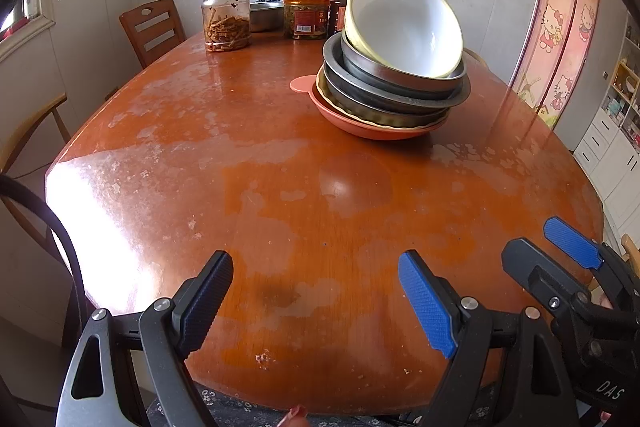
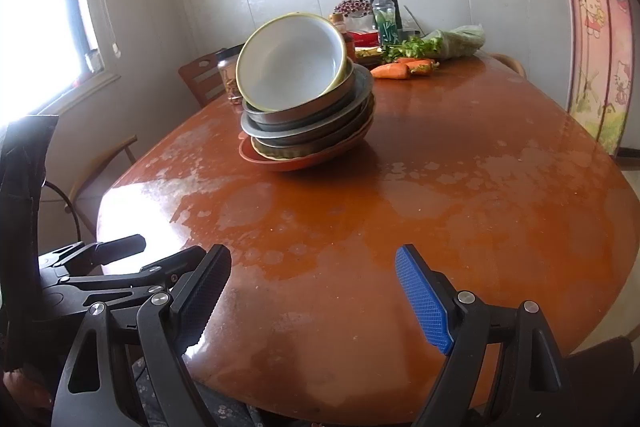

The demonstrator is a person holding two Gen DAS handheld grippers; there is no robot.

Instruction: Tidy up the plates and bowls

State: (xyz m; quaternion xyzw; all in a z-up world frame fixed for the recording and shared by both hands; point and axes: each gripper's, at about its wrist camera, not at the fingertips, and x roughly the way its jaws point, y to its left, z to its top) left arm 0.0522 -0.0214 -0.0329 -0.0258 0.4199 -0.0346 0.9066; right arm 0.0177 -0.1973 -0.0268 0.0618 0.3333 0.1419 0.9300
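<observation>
A stack of dishes stands on the worn brown table (image 1: 280, 187). On top a white bowl with a yellow rim (image 1: 404, 27) lies tilted; below it are metal bowls and plates (image 1: 392, 91), with an orange plate (image 1: 376, 129) at the bottom. The same stack shows in the right wrist view, with the white bowl (image 2: 292, 63) over the orange plate (image 2: 304, 159). My left gripper (image 1: 316, 299) is open and empty over the table's near edge. My right gripper (image 2: 312, 299) is open and empty too, and it shows at the right of the left wrist view (image 1: 536, 251).
Two jars (image 1: 226, 19) (image 1: 306, 17), a metal basin (image 1: 266, 15), bottles (image 2: 386, 7), carrots (image 2: 394, 70) and bagged greens (image 2: 448, 43) crowd the table's far end. Wooden chairs (image 1: 150, 27) stand at the left. A cabinet (image 1: 612, 131) is at the right.
</observation>
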